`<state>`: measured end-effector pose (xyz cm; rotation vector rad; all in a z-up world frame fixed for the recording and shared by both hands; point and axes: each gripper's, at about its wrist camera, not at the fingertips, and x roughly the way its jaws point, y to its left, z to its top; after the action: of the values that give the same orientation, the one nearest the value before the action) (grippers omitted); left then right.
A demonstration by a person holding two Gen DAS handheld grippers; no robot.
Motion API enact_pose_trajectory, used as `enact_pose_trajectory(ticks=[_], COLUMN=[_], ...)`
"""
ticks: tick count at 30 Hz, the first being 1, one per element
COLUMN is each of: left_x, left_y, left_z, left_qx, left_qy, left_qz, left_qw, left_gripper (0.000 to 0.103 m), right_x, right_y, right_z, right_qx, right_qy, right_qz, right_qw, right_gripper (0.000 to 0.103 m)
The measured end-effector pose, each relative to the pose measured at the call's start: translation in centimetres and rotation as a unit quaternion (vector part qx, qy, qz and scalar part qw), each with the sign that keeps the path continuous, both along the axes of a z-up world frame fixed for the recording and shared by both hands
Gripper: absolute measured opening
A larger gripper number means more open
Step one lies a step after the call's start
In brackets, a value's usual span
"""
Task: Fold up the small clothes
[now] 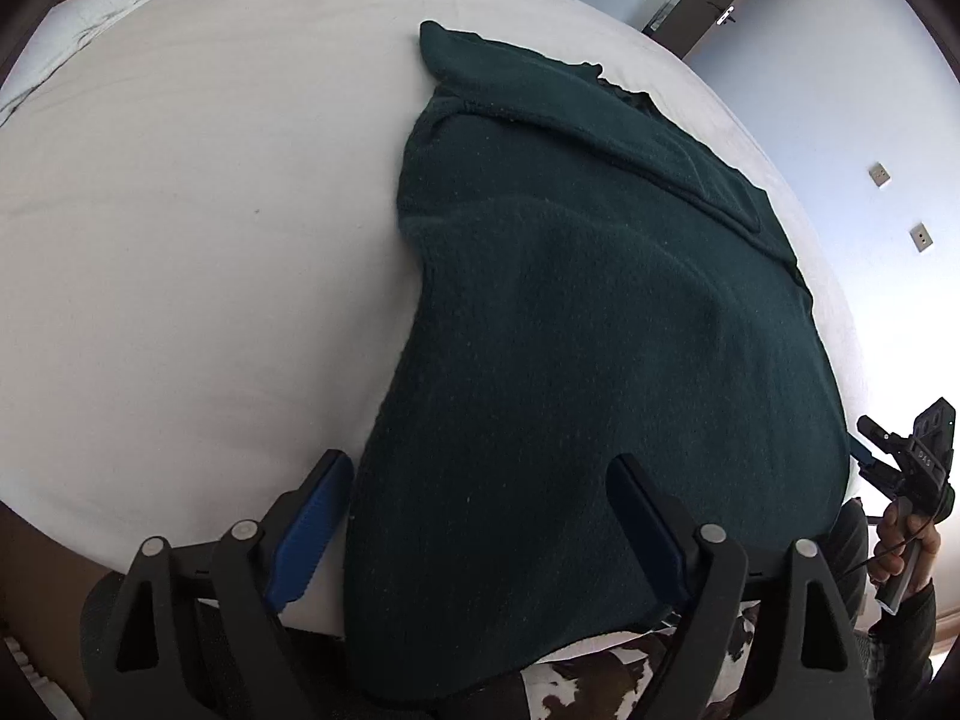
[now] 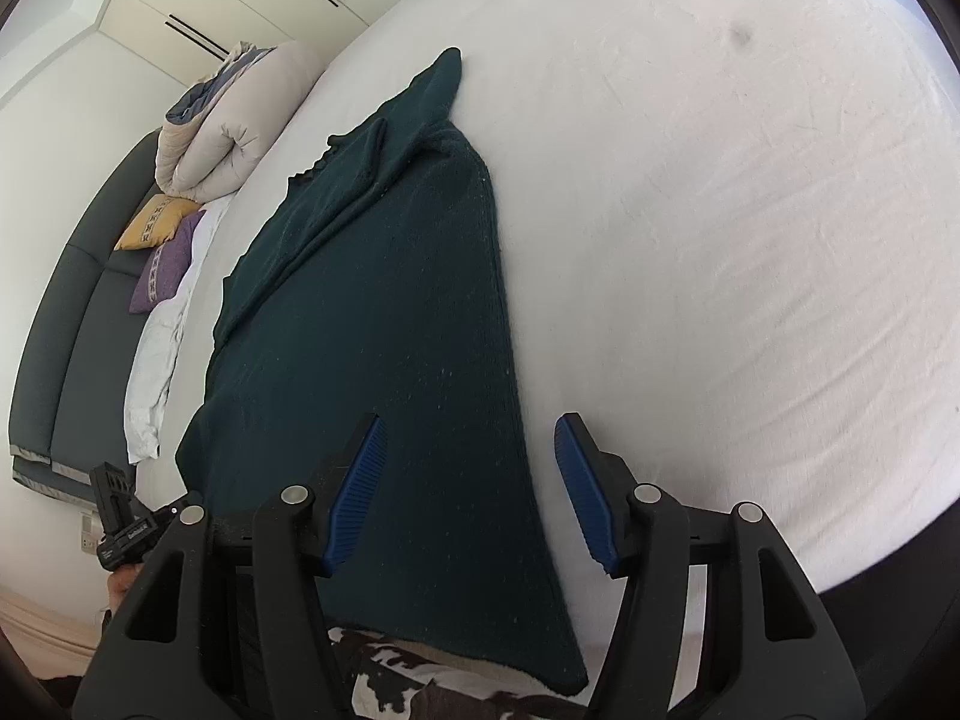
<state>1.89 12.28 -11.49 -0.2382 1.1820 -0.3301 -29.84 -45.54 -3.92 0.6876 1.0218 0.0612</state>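
While sweater [image 1: 600,330] fills both, pillows [image 2: 159,252] right-only.

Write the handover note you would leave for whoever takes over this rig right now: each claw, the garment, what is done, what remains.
Left claw: open, over the sweater's near left edge, holding nothing.
Right claw: open, over the near right edge, holding nothing.
Dark green sweater: flat on the white bed, hem hanging over the near edge.
Done: sleeves appear folded in.
Left: grasp the hem corners and fold upward.
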Motion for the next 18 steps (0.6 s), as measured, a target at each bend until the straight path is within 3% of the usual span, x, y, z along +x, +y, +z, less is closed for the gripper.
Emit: enact_pose_trajectory(ticks=[5,7,9,10,14,18], left_x=[-0.5,-0.8,-0.9,-1.1,-1.7,-2.5], left_y=[0.9,1.0,1.0,1.1,1.1,1.5], left_z=[0.2,0.2,0.1,0.1,0.6,1.3], left_qx=[0.004,0.000,-0.005,-0.011,-0.030,-0.059], left_qy=[0.022,0.032,0.038,0.042,0.055,0.063], left_qz=[0.014,0.010,0.008,0.007,-0.011,-0.019], left_qw=[0.9996,0.9994,0.9992,0.9991,0.9980,0.9961], left_gripper=[0.044,0.020,0.012,0.010,0.009,0.009], right_x=[-2.3,-3.4,-3.7,-3.9,-3.6,-4.3], right_y=[1.4,1.4,1.9,1.9,2.2,1.2], right_z=[0.0,0.2,0.1,0.0,-0.3,0.7], right_qx=[-0.013,-0.041,-0.050,-0.051,-0.082,-0.068], right_qy=[0.028,0.037,0.041,0.042,0.068,0.069], right_qz=[0.035,0.050,0.054,0.051,0.062,0.059], right_qw=[0.999,0.997,0.996,0.996,0.992,0.994], right_gripper=[0.057,0.057,0.057,0.056,0.012,0.009])
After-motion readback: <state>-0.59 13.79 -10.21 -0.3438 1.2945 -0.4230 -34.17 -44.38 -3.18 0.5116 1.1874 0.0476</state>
